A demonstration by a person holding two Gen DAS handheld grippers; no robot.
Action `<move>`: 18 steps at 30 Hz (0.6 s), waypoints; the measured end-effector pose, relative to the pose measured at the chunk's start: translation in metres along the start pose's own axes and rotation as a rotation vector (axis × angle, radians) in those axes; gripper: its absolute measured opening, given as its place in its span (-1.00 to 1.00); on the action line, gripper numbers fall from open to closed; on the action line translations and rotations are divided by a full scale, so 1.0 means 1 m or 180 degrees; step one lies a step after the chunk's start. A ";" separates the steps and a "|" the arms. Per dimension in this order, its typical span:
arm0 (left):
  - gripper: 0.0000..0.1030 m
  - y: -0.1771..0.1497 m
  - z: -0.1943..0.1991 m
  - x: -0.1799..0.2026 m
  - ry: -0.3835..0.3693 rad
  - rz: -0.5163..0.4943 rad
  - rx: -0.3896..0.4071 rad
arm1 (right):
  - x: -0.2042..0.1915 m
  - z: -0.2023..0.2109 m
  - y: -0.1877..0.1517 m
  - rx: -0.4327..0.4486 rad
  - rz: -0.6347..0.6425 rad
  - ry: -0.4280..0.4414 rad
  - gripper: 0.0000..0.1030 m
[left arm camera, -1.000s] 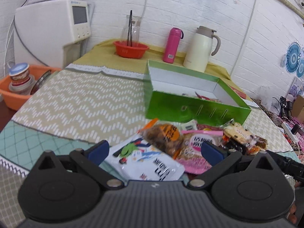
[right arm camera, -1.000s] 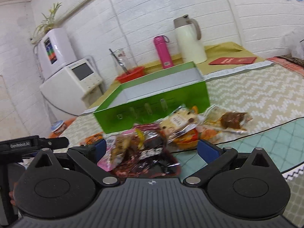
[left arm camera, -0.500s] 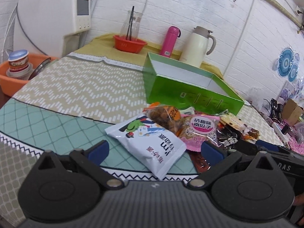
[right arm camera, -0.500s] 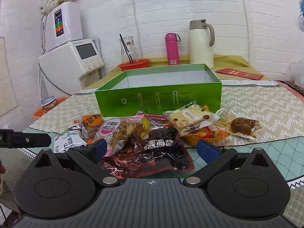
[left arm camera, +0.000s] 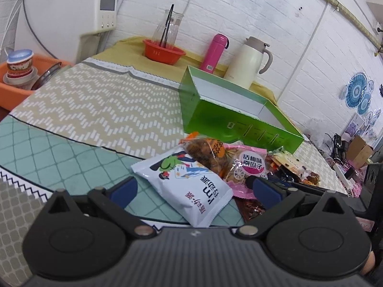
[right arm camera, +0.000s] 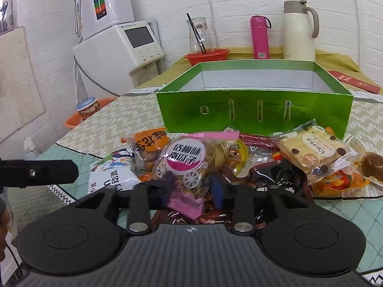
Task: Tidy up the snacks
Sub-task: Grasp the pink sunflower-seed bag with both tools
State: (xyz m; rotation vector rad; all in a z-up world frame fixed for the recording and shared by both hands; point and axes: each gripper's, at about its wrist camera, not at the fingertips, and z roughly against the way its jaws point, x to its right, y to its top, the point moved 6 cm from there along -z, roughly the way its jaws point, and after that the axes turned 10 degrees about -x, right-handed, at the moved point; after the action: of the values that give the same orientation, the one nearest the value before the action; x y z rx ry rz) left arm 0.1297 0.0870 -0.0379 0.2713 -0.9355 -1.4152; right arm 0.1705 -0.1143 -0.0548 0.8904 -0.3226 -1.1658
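Note:
A heap of snack packs lies on the tablecloth in front of an open green box (right arm camera: 253, 112) (left arm camera: 239, 124). My right gripper (right arm camera: 191, 187) is closing on a clear bag of seeds with a pink label (right arm camera: 186, 162) (left arm camera: 249, 167), and its blue pads touch the bag's lower part on both sides. My left gripper (left arm camera: 194, 190) is open, with the near end of a white snack bag (left arm camera: 189, 186) (right arm camera: 112, 174) lying between its fingers, untouched. Beside these lie an orange-labelled nut bag (left arm camera: 205, 150), a cookie pack (right arm camera: 313, 150) and a dark red pack (right arm camera: 270, 172).
Behind the box stand a red bowl (right arm camera: 207, 56) with a glass carafe, a pink bottle (right arm camera: 259, 37) and a cream thermos jug (right arm camera: 299, 28). A white appliance (left arm camera: 69, 16) and an orange basin (left arm camera: 16, 88) sit at the left. A red booklet (right arm camera: 354, 81) lies at the right.
My right gripper's jaws have narrowed from wide open onto the pink-labelled seed bag after shifting left along the heap. My left gripper stays open and has shifted a little, bringing the white bag between its fingers.

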 end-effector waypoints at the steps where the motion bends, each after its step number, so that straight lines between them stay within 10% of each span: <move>1: 0.99 0.001 -0.002 0.002 -0.0025 -0.0005 -0.0021 | 0.003 0.003 -0.001 0.0005 -0.0018 0.0019 -0.22; 13: 0.96 0.000 -0.025 0.058 -0.0536 -0.0385 -0.0260 | 0.028 0.047 -0.028 0.0050 -0.0028 -0.0073 -0.46; 18: 0.33 0.000 -0.054 0.079 -0.0729 -0.0435 -0.0541 | 0.032 0.045 -0.030 0.0089 -0.0113 -0.0010 -0.37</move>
State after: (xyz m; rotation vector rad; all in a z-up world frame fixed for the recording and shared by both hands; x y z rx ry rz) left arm 0.1577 -0.0050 -0.0416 0.0463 -0.9892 -1.6670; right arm 0.1341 -0.1656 -0.0558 0.9219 -0.3275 -1.1981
